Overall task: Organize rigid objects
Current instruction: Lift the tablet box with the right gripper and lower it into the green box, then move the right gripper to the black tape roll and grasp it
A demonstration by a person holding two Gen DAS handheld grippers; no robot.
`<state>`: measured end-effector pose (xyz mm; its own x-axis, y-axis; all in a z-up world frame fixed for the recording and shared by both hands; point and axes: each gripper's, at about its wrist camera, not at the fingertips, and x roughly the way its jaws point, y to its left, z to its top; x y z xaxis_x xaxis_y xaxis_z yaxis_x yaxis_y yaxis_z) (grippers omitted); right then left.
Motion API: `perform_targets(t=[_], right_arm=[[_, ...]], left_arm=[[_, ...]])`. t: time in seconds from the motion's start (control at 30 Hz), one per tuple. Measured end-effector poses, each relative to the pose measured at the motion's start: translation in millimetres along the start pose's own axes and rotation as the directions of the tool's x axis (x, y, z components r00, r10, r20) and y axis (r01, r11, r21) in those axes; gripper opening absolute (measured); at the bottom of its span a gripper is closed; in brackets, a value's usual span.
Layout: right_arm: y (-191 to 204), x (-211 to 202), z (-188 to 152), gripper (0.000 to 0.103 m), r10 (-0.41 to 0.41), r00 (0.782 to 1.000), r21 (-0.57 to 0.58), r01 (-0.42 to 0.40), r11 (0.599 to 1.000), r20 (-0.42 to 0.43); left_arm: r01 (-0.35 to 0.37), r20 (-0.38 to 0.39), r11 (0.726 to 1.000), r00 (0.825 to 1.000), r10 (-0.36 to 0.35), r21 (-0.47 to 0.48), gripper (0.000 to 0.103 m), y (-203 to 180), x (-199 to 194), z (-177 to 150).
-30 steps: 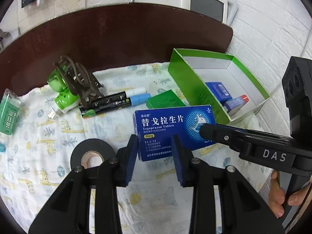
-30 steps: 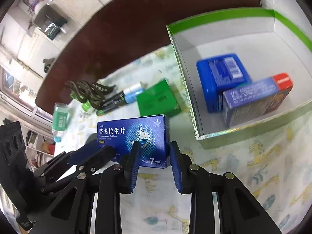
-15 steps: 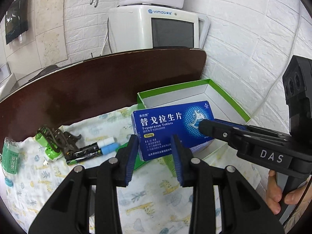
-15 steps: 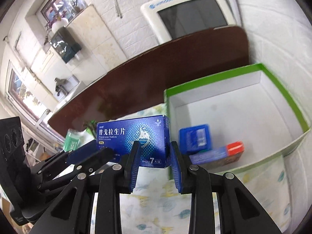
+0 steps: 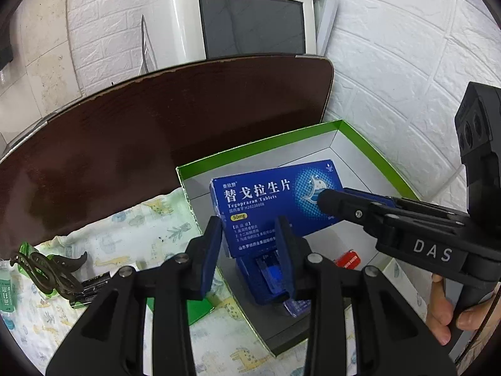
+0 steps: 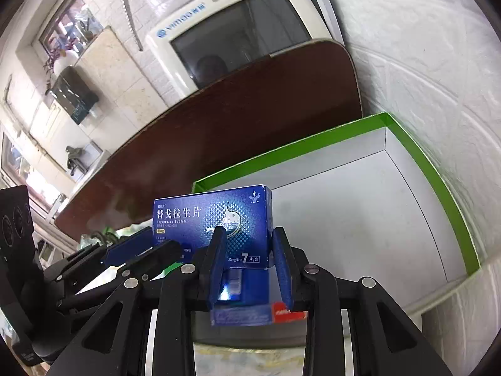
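Note:
Both grippers are shut on one blue tablet box, which also shows in the right wrist view. My left gripper holds its left end and my right gripper its right end. The box hangs over the open green-rimmed white box, seen too in the right wrist view. Below it inside lie a dark blue case and a blue box with a red end.
A patterned cloth covers the dark brown table. On the cloth at left lie a dark hair clip, a battery and a green bottle. A white appliance and a brick wall stand behind.
Both grippers lifted the blue tablet box off the cloth and carried it right, from beside the green box to above its inside.

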<state>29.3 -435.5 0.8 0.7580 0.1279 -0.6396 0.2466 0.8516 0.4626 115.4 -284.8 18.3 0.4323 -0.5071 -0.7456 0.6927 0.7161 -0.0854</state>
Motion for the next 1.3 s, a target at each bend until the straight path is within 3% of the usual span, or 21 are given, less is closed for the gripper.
perform_targets(t=[0.67, 0.83, 0.9, 0.97, 1.3], right_arm=[[-24.8, 44.9, 3.3, 0.032, -0.021, 0.996, 0.048, 0.026, 0.999, -0.089], [-29.0, 35.2, -2.3, 0.032, -0.056, 0.995, 0.053, 0.061, 0.997, -0.082], [-29.0, 27.5, -3.2, 0.032, -0.059, 0.996, 0.057, 0.063, 0.996, -0.073], [-24.7, 20.0, -4.0, 0.032, -0.059, 0.996, 0.047, 0.062, 0.997, -0.061], [37.7, -7.2, -14.3, 0.032, -0.017, 1.0, -0.07, 0.016, 0.997, -0.026]], left_arm=[[0.012, -0.09, 0.999, 0.996, -0.015, -0.031, 0.034, 7.0, 37.4, 1.9], [0.013, -0.056, 1.0, 0.998, -0.014, -0.016, 0.034, 9.5, 19.1, -3.3], [-0.032, -0.039, 0.999, 0.999, 0.032, 0.002, 0.044, 10.7, 9.5, -5.9], [-0.042, -0.015, 0.999, 0.999, 0.042, 0.004, 0.046, 14.7, -1.5, -8.5], [-0.089, 0.045, 0.992, 0.995, 0.094, -0.091, 0.046, 66.9, -55.2, -28.7]])
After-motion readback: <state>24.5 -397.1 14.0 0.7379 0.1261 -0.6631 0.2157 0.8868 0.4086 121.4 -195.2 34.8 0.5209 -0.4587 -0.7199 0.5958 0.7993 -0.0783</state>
